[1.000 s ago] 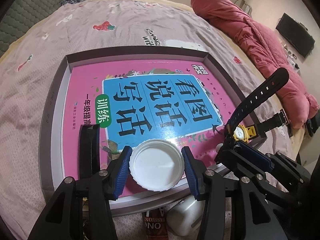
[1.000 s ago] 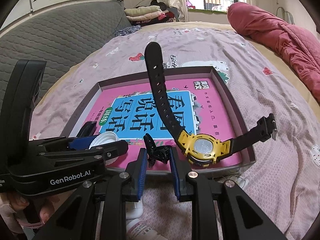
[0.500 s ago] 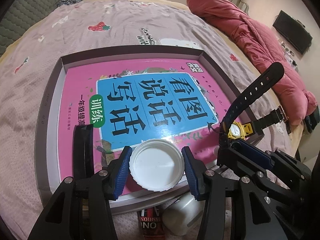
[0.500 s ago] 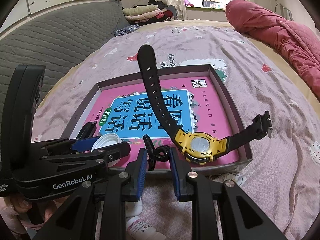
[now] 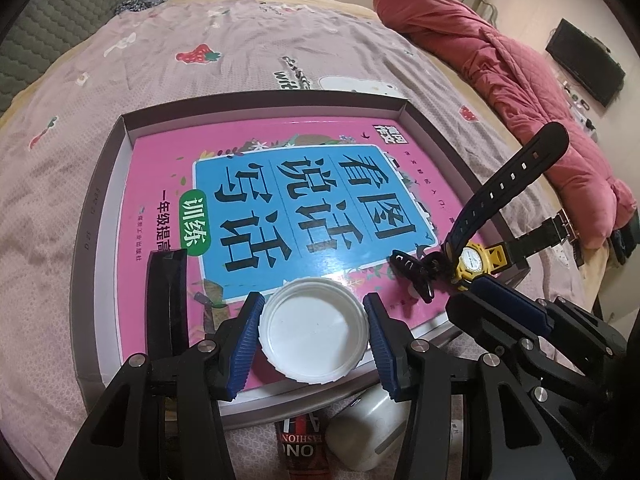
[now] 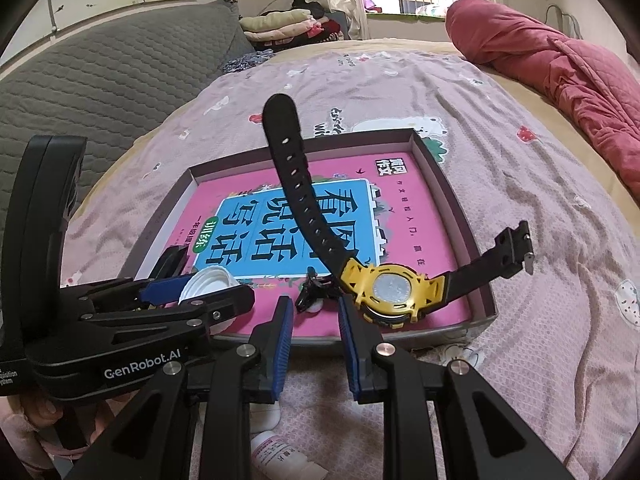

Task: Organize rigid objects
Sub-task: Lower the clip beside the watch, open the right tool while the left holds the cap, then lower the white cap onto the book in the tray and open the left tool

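- Nearest, at 6 o'clock under my left jaws: a white bottle and a dark tube lie on the bed, outside the tray. I judge them not yet sorted.
- Left jaws are clenched on the white lid, one pad at its 9 o'clock edge and one at 3, hollow side facing up. The lid hangs over the near edge of the pink book. My guess is that this edge-on hold is for setting it down flat.
- Left hand pitches steeply down, its jaws pointing toward 12.
- Right jaws are narrow and closed on a small black clip right at the tips. The yellow watch hangs in the air at 2 o'clock off the right tip, one strap standing up toward 11 and the buckle end toward 3. I cannot tell how the watch and clip join.
- Right hand also tilts down, just beside the left.
- Both loads hover over the near end of the tray, which the book nearly fills, so I judge the drop spots to be on its cover.
- Beyond, the bed runs to 12, with a red quilt at 2.
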`<state>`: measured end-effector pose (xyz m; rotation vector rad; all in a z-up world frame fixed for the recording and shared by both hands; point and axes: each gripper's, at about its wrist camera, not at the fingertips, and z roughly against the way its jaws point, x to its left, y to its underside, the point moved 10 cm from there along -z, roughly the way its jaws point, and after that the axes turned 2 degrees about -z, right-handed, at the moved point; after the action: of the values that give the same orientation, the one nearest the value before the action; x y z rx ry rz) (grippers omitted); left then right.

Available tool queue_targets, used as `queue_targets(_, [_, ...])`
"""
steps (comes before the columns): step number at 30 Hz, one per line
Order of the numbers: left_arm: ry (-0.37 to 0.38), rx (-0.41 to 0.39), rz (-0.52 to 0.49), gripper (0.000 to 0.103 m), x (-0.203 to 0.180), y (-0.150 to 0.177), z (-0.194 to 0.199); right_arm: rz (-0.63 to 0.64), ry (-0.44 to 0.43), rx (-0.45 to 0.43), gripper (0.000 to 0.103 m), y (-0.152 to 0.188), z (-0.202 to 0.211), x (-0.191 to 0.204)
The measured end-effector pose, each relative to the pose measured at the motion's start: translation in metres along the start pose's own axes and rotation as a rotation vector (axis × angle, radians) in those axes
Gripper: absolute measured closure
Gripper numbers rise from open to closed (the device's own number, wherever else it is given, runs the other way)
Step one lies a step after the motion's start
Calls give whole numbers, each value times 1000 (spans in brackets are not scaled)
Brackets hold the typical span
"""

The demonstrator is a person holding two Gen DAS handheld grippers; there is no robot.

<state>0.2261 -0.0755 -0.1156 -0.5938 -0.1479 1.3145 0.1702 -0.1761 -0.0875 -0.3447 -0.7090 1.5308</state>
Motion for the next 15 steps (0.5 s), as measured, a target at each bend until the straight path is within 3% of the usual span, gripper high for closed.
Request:
queue_targets(9, [-1,-12,-4,44,0,-2,2,-17,3,3,80,-1,3,-4])
queue_targets(15, [8,-68,0,42,2,-11,17,-18,10,6,80,-1,5,-5])
